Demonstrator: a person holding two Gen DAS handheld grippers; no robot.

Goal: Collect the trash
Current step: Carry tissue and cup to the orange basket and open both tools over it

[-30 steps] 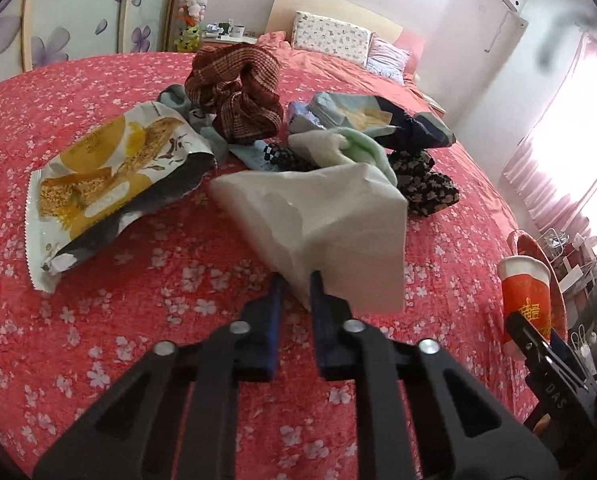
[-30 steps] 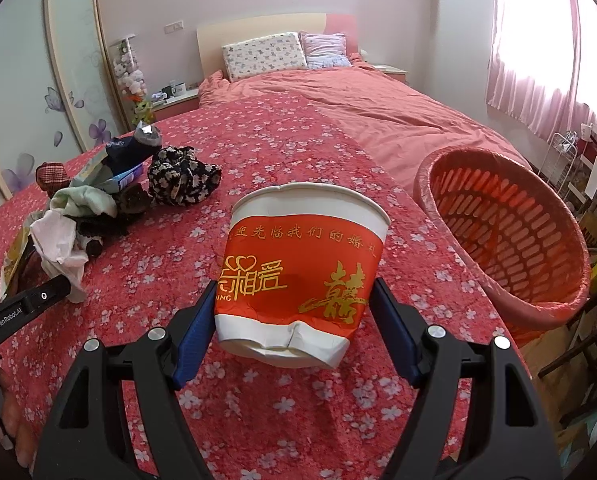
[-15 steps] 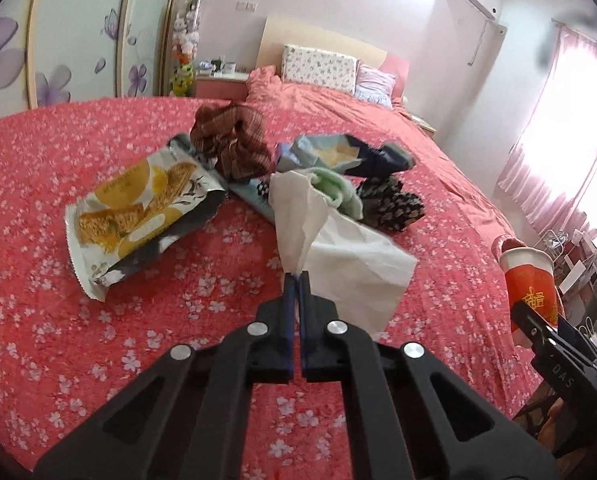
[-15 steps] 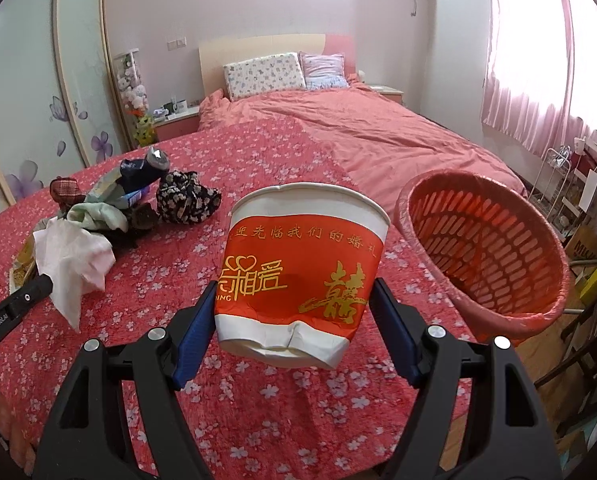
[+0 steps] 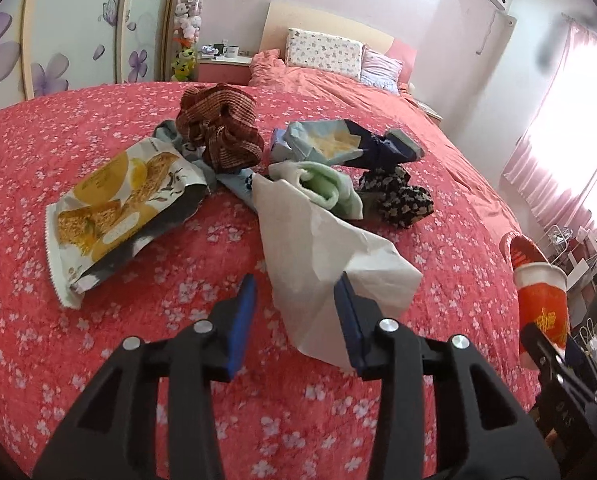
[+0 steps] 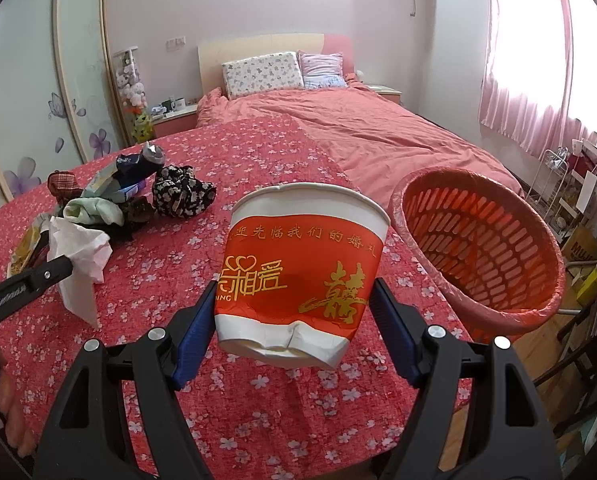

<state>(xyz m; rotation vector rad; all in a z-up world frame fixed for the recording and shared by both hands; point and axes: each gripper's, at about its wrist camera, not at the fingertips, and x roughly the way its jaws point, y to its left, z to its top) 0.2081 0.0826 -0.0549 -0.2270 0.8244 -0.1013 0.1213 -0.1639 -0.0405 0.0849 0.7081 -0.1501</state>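
While the left gripper (image 5: 294, 312) has just been opening, its fingers (image 5: 242, 320) stand apart around a white tissue (image 5: 322, 248), no longer pinching it; the tissue touches the right-hand finger and drapes toward the red flowered worktop (image 5: 98, 360). A clean regrasp deep on the bunched part would likely serve best. Both grippers point downward at a slant. The right gripper (image 6: 294, 320) holds a red paper cup (image 6: 302, 272) wide, just beside the red basket (image 6: 478, 256). Snack wrappers (image 5: 118, 204) lie farther back.

Snack bag (image 5: 126, 204) lies left of tissue (image 5: 322, 248); basket (image 6: 478, 248) right of cup (image 6: 302, 272).
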